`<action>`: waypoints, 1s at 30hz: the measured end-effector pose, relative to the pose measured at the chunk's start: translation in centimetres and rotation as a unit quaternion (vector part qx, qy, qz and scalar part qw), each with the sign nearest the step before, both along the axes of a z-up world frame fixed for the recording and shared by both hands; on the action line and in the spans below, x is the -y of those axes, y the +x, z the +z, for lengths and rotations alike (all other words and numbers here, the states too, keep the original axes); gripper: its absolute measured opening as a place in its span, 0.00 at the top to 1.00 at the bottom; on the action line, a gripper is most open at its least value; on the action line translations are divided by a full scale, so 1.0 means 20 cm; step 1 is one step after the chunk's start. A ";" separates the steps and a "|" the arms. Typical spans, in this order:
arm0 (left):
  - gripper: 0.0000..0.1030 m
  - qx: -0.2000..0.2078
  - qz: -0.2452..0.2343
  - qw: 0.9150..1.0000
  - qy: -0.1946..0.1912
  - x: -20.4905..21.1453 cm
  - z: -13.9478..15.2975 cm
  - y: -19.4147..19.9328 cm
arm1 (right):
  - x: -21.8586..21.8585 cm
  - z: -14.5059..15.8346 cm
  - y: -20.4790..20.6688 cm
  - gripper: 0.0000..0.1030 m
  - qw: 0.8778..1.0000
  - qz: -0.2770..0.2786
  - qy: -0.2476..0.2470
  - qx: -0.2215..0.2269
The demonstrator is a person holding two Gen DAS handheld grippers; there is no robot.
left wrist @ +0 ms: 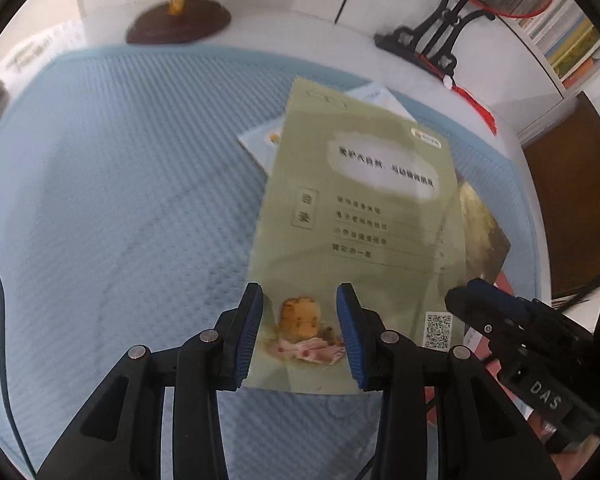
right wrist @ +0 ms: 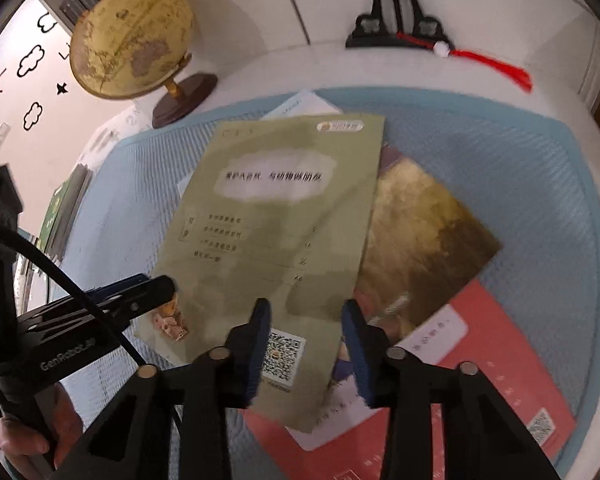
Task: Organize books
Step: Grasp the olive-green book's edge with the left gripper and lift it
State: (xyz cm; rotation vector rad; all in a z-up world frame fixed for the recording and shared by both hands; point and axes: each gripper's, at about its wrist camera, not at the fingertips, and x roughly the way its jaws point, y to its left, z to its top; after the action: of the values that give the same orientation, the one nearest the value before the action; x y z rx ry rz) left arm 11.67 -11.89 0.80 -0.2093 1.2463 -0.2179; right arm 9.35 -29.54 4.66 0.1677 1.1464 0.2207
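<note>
Your left gripper (left wrist: 300, 336) has its jaws partly spread, not pressed together. The illustrated near corner of the green booklet (left wrist: 360, 220) shows in the gap, so the pads seem to sit over the cover rather than pinch it. Your right gripper (right wrist: 306, 346) is much the same, its jaws apart over the booklet's other near corner, where the QR code is. Nothing looks gripped there either. With one claw at each corner, you seem set to steady or square the booklet from its near edge, which suits a thin, floppy cover. The booklet lies on top of a loose, fanned pile on the blue mat (left wrist: 120, 180). A pale book (left wrist: 260, 136) sticks out at its far side, a gold-brown book (right wrist: 420, 232) is skewed to the right, and a red book (right wrist: 500, 360) sits lowest and nearest you. Since their edges disagree, the pile still needs aligning. Beyond the mat stand a globe (right wrist: 132, 40) and a black ornament stand (right wrist: 396, 12).
</note>
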 end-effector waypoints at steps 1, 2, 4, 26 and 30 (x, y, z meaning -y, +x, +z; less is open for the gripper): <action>0.65 0.008 -0.004 1.000 -0.002 0.01 0.01 -0.01 | -0.01 0.00 0.00 0.66 1.000 0.005 -0.001 0.002; 0.65 0.009 -0.012 1.000 -0.009 0.03 0.01 -0.02 | -0.02 0.00 0.00 0.66 1.000 0.014 0.002 0.000; 0.65 -0.003 -0.030 0.999 -0.033 0.06 0.01 -0.05 | -0.03 0.00 -0.02 0.66 1.000 0.025 0.013 -0.005; 0.66 -0.008 -0.041 0.996 -0.076 0.00 -0.01 -0.09 | -0.01 -0.04 -0.07 0.62 0.997 0.069 0.027 -0.016; 0.66 0.017 -0.004 0.998 -0.062 -0.09 0.03 -0.12 | 0.00 -0.05 -0.17 0.62 0.997 0.069 -0.024 -0.011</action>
State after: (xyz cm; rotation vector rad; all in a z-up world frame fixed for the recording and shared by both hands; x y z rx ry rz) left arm 9.33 -10.09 1.35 -0.3068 1.2001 -0.3056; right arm 5.91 -29.64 3.68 0.0490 1.1855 0.3151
